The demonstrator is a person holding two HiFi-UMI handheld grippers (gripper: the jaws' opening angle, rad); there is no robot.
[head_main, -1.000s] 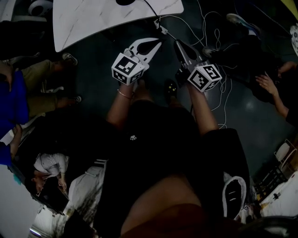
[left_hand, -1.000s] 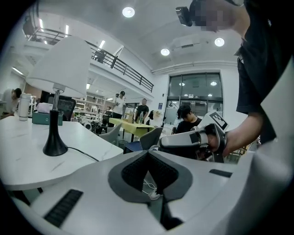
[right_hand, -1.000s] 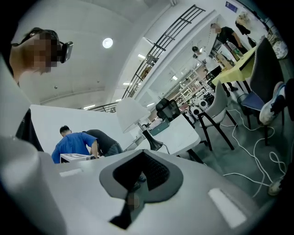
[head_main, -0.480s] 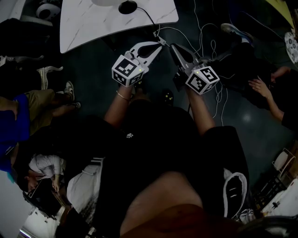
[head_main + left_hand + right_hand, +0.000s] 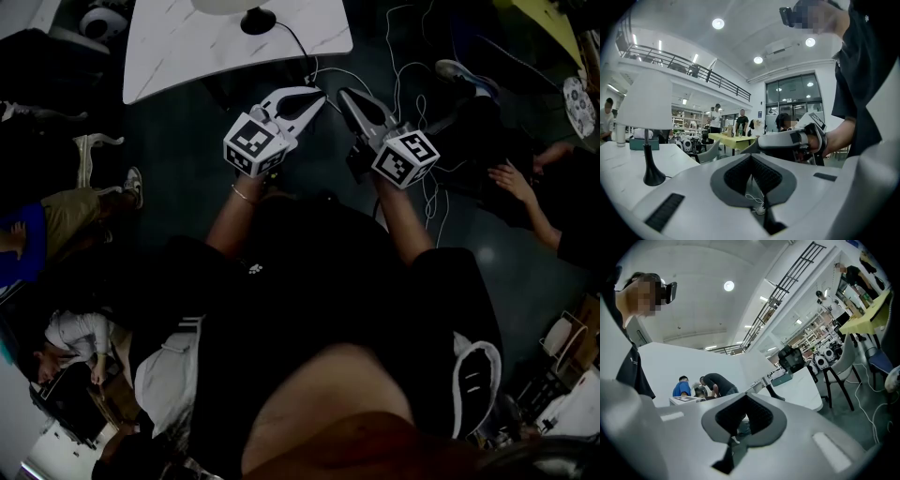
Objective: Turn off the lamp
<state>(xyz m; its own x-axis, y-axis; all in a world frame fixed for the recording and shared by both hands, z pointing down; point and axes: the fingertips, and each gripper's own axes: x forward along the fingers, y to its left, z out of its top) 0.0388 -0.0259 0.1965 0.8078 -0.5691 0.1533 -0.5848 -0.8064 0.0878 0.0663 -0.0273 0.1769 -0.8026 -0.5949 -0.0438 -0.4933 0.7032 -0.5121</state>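
Ahead, beyond both sets of tips, white marble-patterned table (image 5: 187,47); standing on it, ahead and left of left gripper (image 5: 316,95), white-shaded lamp with black flared base (image 5: 644,103). Alongside, right gripper (image 5: 343,95). Both pairs of jaws pressed together, pinching nothing, well apart from lamp.

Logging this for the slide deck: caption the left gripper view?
Left gripper, jaws shut and empty, white-shaded lamp on the table at frame left, right gripper alongside.
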